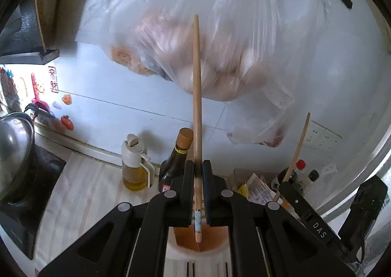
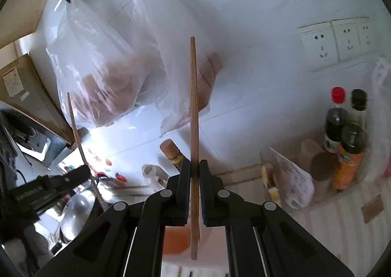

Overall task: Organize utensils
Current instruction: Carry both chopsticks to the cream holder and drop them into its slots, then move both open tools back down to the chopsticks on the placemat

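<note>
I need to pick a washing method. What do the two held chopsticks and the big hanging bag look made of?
Left chopstick: pale wood or bamboo, matt, pale blue band near its end. Right chopstick: darker brown, fine lengthwise grain, probably bamboo. Bag: thin translucent plastic, glossy creases.

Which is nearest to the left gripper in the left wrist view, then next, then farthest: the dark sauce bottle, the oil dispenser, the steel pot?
1. Dark sauce bottle, just behind the left gripper, slightly left.
2. Oil dispenser, further left by the wall.
3. Steel pot, at the far left edge.
</note>
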A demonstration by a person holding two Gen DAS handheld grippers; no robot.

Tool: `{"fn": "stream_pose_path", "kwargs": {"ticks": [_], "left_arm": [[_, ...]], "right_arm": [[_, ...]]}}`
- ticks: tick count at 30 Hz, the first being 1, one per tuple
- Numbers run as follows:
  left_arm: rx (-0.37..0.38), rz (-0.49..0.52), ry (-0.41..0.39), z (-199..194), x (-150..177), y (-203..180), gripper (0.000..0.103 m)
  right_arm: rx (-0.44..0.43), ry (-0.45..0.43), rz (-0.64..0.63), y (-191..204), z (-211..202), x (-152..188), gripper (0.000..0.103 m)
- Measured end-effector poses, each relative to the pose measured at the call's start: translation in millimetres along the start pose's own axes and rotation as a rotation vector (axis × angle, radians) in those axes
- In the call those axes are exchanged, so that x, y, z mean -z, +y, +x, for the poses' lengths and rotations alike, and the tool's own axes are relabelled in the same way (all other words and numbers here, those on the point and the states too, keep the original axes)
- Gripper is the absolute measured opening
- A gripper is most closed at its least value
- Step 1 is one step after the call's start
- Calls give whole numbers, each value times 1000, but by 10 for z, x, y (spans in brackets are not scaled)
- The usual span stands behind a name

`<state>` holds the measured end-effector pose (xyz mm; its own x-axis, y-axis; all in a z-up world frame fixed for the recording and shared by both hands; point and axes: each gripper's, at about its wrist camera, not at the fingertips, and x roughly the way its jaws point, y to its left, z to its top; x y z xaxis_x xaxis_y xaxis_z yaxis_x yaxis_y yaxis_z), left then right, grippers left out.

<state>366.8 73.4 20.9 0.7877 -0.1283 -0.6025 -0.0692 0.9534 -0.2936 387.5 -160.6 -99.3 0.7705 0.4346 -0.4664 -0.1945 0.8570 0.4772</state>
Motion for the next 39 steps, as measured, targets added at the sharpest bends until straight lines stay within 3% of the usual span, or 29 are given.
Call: {"fn": "stream_pose_path", "kwargs": {"ticks": [6,12,21,31,33,34,35,36,37,38,39], "left_arm": [[-38,10,25,269,153,31,4],[-72,16,58,394,342,85,4],[-90,-2,101,432,535,213,4],[-56,-1,153,413,590,180,7],[-52,-7,172,365,577,154,9],[-59,0,174,330,569,130,12],[-75,4,176,297,558,116,21],[-90,6,175,252,546,104,29],[-98,4,167,188,530,99,55],[-110,-4,152,108,513,105,82],[-119,-11,135,34,500,116,89]], "right_arm": [[-52,-52,-56,103,260,77,7],[-66,-41,-137,170,417,278,7],[-99,12,-159,102,449,522,7],[-110,73,-164,-2,313,600,8],[-103,96,-178,-7,242,580,14],[-99,100,-181,-23,196,577,29],[-93,98,-182,-37,132,568,37],[-90,91,-181,-50,58,557,55],[-88,83,-178,-65,-14,548,63],[-82,72,-170,-90,-105,535,65],[-68,64,-164,-109,-196,521,67]]}}
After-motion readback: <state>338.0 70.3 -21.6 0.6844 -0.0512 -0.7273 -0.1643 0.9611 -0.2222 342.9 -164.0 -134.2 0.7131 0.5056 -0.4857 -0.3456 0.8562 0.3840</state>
